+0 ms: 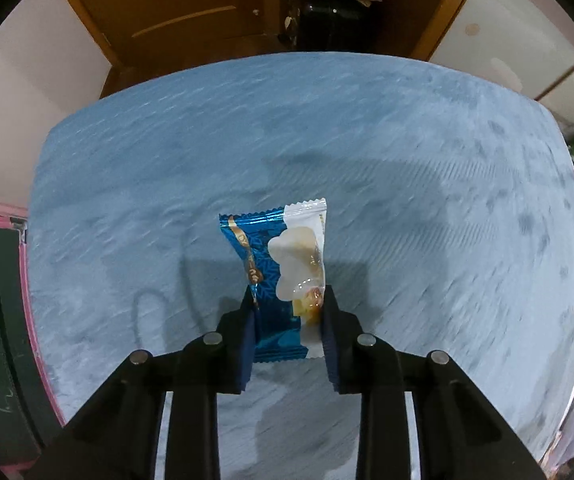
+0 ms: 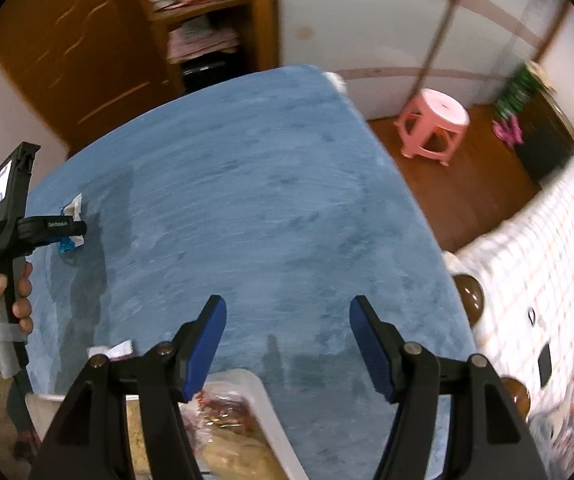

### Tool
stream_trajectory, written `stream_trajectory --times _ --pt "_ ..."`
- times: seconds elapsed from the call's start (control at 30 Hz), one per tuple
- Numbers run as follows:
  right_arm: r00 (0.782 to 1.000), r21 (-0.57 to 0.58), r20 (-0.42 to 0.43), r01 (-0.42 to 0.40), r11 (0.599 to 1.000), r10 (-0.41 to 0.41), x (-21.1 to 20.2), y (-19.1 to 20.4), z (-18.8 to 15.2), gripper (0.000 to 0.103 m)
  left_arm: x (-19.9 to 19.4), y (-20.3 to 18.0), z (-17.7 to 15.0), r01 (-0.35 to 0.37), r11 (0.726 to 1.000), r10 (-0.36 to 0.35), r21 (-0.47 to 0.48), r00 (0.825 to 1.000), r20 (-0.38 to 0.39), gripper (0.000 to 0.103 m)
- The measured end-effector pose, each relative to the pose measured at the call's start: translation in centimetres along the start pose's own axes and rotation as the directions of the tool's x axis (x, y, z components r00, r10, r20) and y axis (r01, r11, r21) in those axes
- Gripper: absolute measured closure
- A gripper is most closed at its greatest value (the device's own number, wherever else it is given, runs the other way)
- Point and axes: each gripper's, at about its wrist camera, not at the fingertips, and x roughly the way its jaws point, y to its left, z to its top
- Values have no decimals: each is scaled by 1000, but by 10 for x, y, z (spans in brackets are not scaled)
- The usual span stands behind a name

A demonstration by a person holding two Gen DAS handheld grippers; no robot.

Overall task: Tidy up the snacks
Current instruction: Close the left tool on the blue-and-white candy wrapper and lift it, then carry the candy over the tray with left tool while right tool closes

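Snack packet, blue and white, lies on the blue tablecloth, and your left gripper has its blue pads pressed against the packet's two long sides at its near end. Your right gripper hangs with jaws wide apart and nothing between them, above the near edge of the cloth, where a white tray of wrapped snacks sits.
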Motion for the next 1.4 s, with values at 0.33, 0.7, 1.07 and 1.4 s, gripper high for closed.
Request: stream_trajectory --times 0.33,0.7,1.07,1.4 --pt "957 -311 -217 -252 916 190 44 97 5 38 -47 50 -67 61 990 -56 126 997 -48 77" --pt "746 -200 -595 -498 844 299 137 144 -5 34 -62 59 -126 127 984 -116 125 989 -95 77" --pt "654 -186 -672 -603 776 347 141 161 -13 78 -52 66 -140 166 982 -153 86 979 -137 77" --pt "666 -140 -588 -643 753 459 129 155 -4 102 -62 64 -144 166 982 -154 90 980 -125 77"
